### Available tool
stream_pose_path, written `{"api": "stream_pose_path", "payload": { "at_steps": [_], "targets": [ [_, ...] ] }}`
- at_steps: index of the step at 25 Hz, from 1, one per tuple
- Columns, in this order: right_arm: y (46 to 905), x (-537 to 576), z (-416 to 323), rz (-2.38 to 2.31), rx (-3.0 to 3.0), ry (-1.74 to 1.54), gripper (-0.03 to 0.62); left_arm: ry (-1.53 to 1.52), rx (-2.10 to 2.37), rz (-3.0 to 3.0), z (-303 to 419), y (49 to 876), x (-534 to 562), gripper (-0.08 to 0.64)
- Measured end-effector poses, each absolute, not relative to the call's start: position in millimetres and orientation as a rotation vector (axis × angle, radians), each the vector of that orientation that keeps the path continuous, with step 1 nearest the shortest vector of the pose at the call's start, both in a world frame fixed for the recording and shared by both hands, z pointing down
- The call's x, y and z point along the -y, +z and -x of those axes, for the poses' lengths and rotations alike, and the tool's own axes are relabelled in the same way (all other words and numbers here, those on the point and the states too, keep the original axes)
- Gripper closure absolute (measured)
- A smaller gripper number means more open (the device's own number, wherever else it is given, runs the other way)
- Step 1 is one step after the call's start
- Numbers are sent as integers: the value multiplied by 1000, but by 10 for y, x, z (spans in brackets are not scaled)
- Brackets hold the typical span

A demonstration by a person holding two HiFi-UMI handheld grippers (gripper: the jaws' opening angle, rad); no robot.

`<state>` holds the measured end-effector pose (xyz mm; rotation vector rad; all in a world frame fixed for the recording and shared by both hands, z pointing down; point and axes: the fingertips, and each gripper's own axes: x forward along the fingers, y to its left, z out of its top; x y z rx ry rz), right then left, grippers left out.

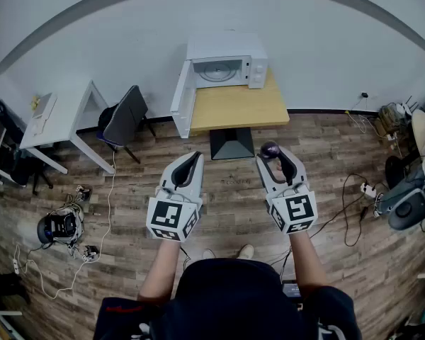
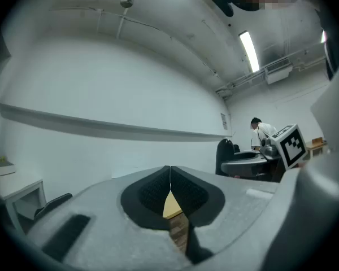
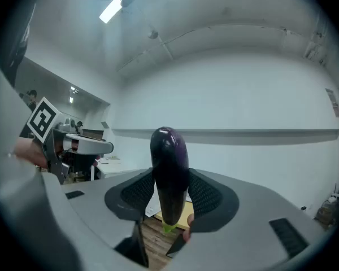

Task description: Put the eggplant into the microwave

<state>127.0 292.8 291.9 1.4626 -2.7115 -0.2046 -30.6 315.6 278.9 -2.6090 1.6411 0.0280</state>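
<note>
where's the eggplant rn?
The eggplant is clamped upright in the right hand-held gripper, centre of the right gripper view; in the head view, right of centre, short of the table bearing the open microwave.

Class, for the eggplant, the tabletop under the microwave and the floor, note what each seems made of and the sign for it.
Eggplant: glossy dark purple skin, green stem end; real or plastic replica, unclear.
Tabletop: even tan, matt, probably wood or laminate.
Floor: brown planks with visible grain and seams, wood or wood-look vinyl.
</note>
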Motion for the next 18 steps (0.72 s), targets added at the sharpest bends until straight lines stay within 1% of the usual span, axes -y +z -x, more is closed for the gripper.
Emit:
{"api": "stream_pose_path", "payload": {
  "at_steps": [8,18],
  "targets": [
    [2958,-2868,-1364,-1455,2727,-172,403,19,-1653,2617,182,2830,-3084,543],
    [3071,-2806,-1809,-1404,2752,-153,403,10,-1685,2605,-310,2929,-3026,543]
  ]
}}
